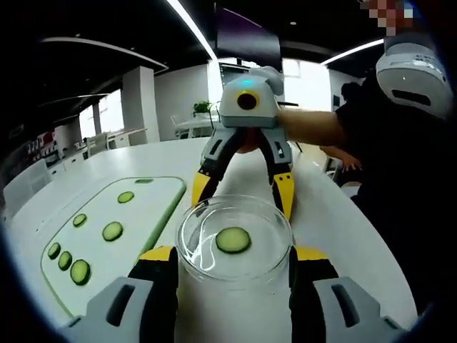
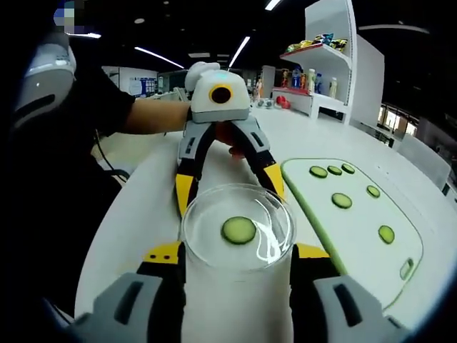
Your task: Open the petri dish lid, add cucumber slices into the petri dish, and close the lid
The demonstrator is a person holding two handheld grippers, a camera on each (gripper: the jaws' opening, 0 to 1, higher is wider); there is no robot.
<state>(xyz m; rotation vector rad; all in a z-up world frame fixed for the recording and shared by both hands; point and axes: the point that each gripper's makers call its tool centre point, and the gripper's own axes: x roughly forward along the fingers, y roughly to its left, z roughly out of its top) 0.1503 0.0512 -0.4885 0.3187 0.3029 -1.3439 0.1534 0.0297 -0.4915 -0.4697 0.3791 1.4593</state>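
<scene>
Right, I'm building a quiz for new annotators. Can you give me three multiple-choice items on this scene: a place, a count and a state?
1. Where is the cucumber slice nearest the cameras?
A. On the bare table
B. Inside the petri dish
C. Held in a gripper

2. How many slices lie on the cutting board?
A. Two
B. Six
C. Ten

3. How do the left gripper's jaws stand?
A. Shut together, nothing between them
B. Apart, one each side of the dish
C. Clamped on a slice at the board

Key: B, the cucumber slice lies flat in the petri dish. B, six slices count out on the cutting board. B, the left gripper flanks the dish.
</scene>
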